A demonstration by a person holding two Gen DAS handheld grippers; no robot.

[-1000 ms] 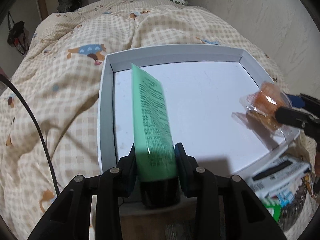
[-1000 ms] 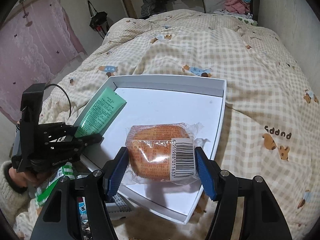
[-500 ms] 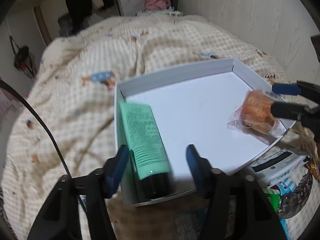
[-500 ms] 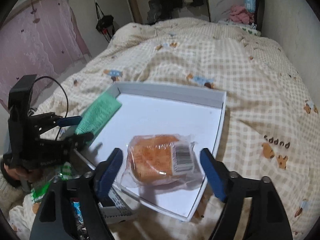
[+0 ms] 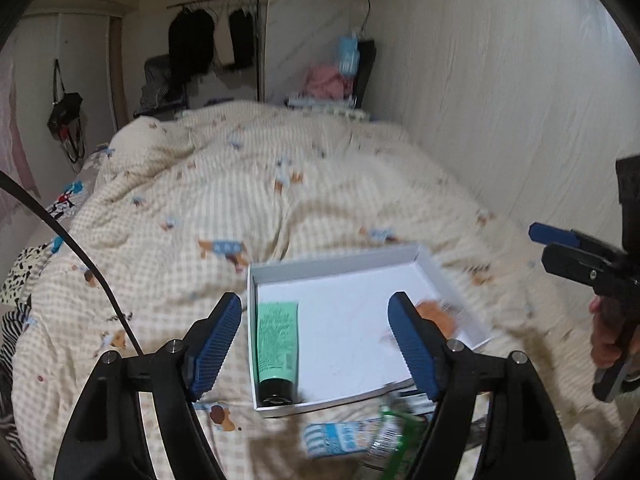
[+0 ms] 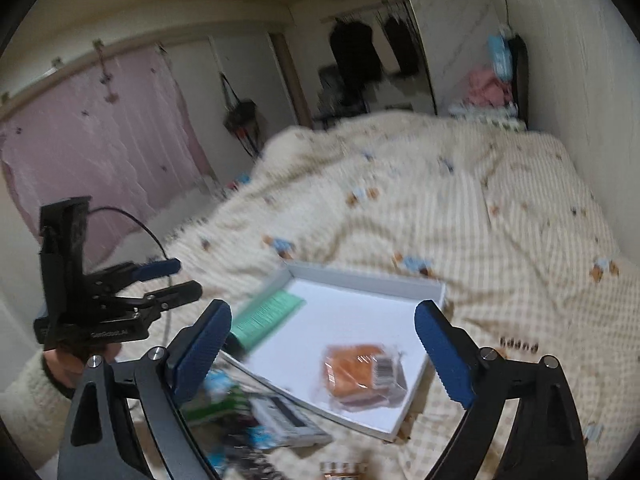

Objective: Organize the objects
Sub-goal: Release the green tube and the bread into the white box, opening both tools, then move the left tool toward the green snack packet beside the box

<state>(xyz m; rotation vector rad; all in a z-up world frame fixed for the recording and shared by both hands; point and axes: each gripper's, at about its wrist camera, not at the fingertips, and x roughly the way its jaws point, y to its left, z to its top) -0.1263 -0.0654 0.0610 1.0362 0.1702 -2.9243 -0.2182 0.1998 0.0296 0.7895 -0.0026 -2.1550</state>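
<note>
A: Bedroom; bed covered by a cream checked duvet (image 5: 248, 200) with small animal prints. Dark clothes hang on a rail at the back, pink curtain (image 6: 100, 128) on one side. A shallow white box tray (image 5: 332, 268) sits on the duvet

B: Contents of the tray?

A: Green tube (image 5: 277, 344) with black cap lies flat along the tray's left wall, cap toward the near edge. Wrapped orange bun (image 6: 362, 376) with a barcode label lies flat near the tray's right edge. Both frames blurred

B: Left gripper (image 5: 316, 344)?

A: Jaws have just been opening and stand well apart, nothing between them; it hangs above the tray's near edge, clear of the tube

B: Right gripper (image 6: 324, 352)?

A: Same: jaws have just been opening, wide apart, empty, above the bun and not touching it

B: Anything beside the tray?

A: Loose packets (image 5: 360, 436) in a heap at its near edge, too blurred to name. A hand in a fleecy white sleeve (image 6: 28, 396) holds the left gripper
</note>
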